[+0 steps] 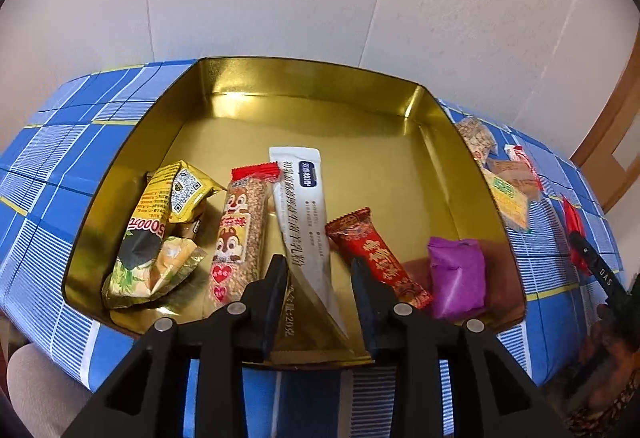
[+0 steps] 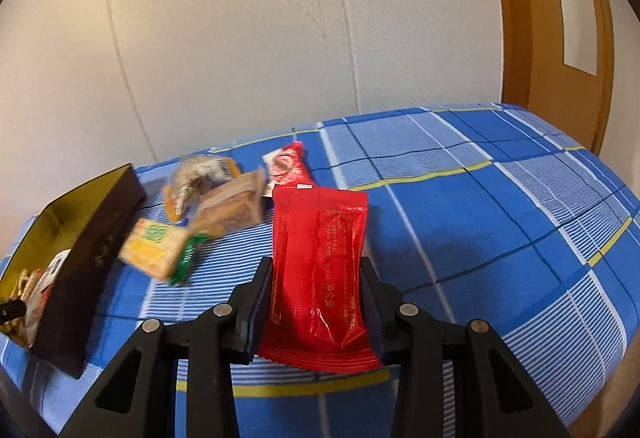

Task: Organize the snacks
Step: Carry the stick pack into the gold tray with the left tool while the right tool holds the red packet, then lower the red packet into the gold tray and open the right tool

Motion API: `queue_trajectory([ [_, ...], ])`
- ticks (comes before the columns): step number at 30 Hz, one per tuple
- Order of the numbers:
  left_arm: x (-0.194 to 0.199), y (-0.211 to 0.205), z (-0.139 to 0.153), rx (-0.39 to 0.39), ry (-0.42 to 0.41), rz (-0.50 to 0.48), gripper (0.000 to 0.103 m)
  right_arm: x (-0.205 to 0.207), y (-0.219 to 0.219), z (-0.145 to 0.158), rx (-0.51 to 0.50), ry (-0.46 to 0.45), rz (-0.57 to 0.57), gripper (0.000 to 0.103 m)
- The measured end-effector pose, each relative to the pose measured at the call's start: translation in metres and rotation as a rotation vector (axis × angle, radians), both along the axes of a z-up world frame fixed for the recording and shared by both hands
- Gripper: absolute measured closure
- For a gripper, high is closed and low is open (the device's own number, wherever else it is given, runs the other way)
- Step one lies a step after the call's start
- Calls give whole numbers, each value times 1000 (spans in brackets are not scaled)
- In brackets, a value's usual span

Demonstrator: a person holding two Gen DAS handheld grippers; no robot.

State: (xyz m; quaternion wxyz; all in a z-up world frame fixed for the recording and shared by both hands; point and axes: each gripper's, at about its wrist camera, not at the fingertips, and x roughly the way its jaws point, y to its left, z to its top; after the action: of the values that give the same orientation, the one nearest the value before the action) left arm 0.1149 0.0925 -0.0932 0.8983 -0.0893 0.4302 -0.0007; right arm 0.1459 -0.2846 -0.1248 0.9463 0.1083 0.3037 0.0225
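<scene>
A gold tin box (image 1: 400, 97) sits on the blue plaid cloth. It holds a yellow crumpled packet (image 1: 160, 230), a squirrel cereal bar (image 1: 236, 234), a white sachet (image 1: 306, 209), a dark red candy bar (image 1: 376, 258) and a purple packet (image 1: 456, 278). My left gripper (image 1: 320, 270) is open above the white sachet, over the box's near edge. My right gripper (image 2: 316, 270) is shut on a red snack packet (image 2: 320, 254) and holds it above the cloth, right of the box (image 2: 80, 238). It shows at the right edge of the left wrist view (image 1: 574, 230).
Several loose snacks lie on the cloth right of the box: a yellow-green cracker pack (image 2: 156, 250), a brown pack (image 2: 232, 209), a clear pack (image 2: 196, 173) and a small red pack (image 2: 286, 163). A white wall is behind. A wooden door (image 2: 560, 17) stands at the right.
</scene>
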Motion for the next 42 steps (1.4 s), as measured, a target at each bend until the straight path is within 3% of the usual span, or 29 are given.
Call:
queue_trajectory([
  [7,-8,-6,4,6,-23,-16,56,-13,18,8,19,8,38,62],
  [13,-12,-5,6,0,-37,-14,51,-24,44,13,26,33,97,62],
  [16,-17,-4,7,13,-49,-12,42,-30,60,17,26,33,141,62],
  [29,-33,-2,11,52,-79,-18,40,-27,141,51,18,21,355,62],
  [42,-43,0,16,63,-95,-13,36,4,211,49,6,99,468,62],
])
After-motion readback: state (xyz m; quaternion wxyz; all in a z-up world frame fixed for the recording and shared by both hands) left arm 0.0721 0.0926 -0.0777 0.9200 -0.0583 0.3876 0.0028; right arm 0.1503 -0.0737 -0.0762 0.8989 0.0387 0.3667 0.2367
